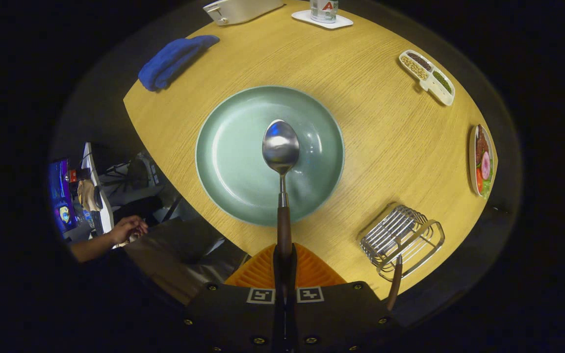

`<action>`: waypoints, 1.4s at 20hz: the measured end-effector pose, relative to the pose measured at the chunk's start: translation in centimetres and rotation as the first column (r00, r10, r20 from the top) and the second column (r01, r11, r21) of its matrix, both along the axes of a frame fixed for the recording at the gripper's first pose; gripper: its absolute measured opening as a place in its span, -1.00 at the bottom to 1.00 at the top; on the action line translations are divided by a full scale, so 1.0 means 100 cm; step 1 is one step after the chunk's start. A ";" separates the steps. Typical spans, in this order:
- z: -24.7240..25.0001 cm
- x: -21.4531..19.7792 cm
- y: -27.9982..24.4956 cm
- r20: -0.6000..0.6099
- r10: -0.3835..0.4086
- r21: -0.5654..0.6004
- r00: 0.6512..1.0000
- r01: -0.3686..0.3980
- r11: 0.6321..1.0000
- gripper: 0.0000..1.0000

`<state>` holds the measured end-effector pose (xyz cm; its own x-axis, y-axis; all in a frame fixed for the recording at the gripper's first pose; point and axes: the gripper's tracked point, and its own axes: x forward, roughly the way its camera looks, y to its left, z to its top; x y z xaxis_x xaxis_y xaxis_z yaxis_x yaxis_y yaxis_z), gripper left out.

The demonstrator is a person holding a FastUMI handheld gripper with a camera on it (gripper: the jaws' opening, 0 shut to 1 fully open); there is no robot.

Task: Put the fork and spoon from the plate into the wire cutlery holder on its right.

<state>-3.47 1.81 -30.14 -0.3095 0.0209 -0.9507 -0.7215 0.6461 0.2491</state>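
Holding the steel spoon with a brown wooden handle (281, 162), gripper (284, 267) clenched on the handle end, bowl out ahead above the round pale-green plate (223, 162). Wire cutlery holder (400, 235) sits right of the fingers, one handle already in it. Judgement: swing right, tip handle-down, lower before releasing.

A light wood-grain counter (371, 147) with a rounded edge is carrying everything here. A pale green plate (233, 162) is sitting near its middle. To the plate's right, close to the near edge, a wire cutlery holder (400, 238) is lying with a brown handle (394, 287) sticking out toward the edge. A folded blue cloth (172, 61) is resting at the far left. A divided white dish (427, 77) and a food plate (482, 159) are sitting along the right side. A white coaster (321, 20) is lying at the far edge, beside a white appliance (238, 10).
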 end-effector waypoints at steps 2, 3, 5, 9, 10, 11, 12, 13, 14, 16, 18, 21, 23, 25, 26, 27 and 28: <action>0.016 0.002 -0.015 -0.005 0.005 -0.008 1.000 -0.005 1.000 -0.97; 0.022 0.001 -0.022 -0.012 -0.001 -0.009 1.000 0.000 1.000 -0.97; 0.037 0.004 -0.038 -0.028 -0.015 -0.014 0.999 0.015 1.000 -0.97; 0.062 0.014 -0.082 -0.028 -0.048 -0.046 0.998 0.046 0.998 -0.96; 0.068 0.017 -0.092 -0.031 -0.058 -0.053 0.998 0.057 0.997 -0.97; 0.071 0.029 -0.101 -0.032 -0.071 -0.061 0.997 0.068 0.996 -0.97; 0.074 0.035 -0.111 -0.020 -0.081 -0.066 0.997 0.079 0.995 -0.96; 0.074 0.039 -0.121 -0.010 -0.092 -0.073 0.996 0.091 0.993 -0.97; 0.075 0.042 -0.130 -0.010 -0.111 -0.085 0.994 0.110 0.990 -0.97; 0.077 0.045 -0.143 -0.012 -0.138 -0.100 0.990 0.136 0.986 -0.97; 0.078 0.044 -0.155 -0.026 -0.152 -0.114 0.988 0.148 0.982 -0.97; 0.078 0.040 -0.171 -0.051 -0.165 -0.140 0.985 0.156 0.978 -0.97; 0.080 0.037 -0.186 -0.071 -0.163 -0.166 0.984 0.149 0.975 -0.97; 0.079 0.038 -0.195 -0.094 -0.161 -0.195 0.983 0.140 0.971 -0.96; 0.078 0.040 -0.197 -0.106 -0.155 -0.207 0.982 0.131 0.970 -0.97; 0.076 0.042 -0.198 -0.113 -0.154 -0.215 0.981 0.128 0.968 -0.96; 0.074 0.045 -0.198 -0.124 -0.154 -0.222 0.980 0.124 0.967 -0.97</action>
